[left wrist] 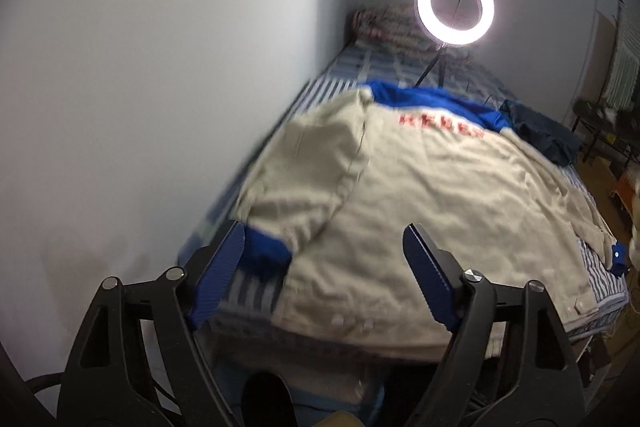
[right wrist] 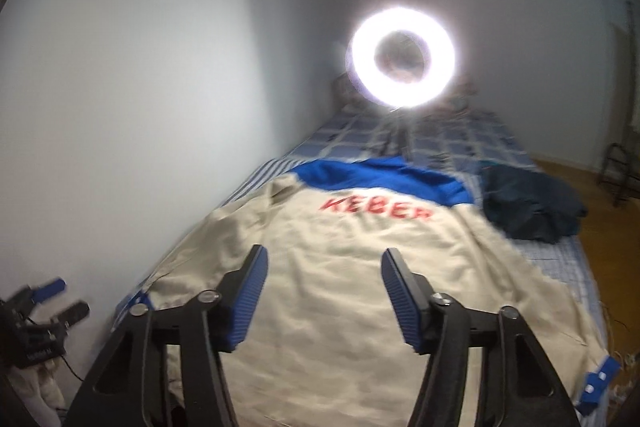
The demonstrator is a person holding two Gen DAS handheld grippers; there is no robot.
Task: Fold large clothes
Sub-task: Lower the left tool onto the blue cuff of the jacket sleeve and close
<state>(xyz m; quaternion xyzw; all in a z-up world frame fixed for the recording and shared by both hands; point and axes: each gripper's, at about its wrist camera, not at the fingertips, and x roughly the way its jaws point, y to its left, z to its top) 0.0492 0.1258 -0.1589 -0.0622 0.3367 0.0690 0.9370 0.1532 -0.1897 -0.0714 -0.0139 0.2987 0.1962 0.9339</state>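
Note:
A large beige jacket (left wrist: 420,187) with a blue yoke and red letters lies back-up, spread on the bed; it also shows in the right wrist view (right wrist: 360,287). Its left sleeve is folded over the body, and the blue cuff (left wrist: 266,253) lies by my left gripper's left finger. My left gripper (left wrist: 324,239) is open and empty, above the jacket's near left part. My right gripper (right wrist: 324,263) is open and empty, above the jacket's middle. The left gripper also shows at the far left in the right wrist view (right wrist: 60,297). The right sleeve's blue cuff (right wrist: 598,383) lies at the bed's right edge.
The bed (left wrist: 360,67) with a blue checked and striped cover runs along a white wall (left wrist: 160,67). A lit ring light (left wrist: 456,13) on a tripod stands on it, with pillows behind. A dark blue garment (right wrist: 532,207) lies at the right. Wooden floor and furniture lie to the right.

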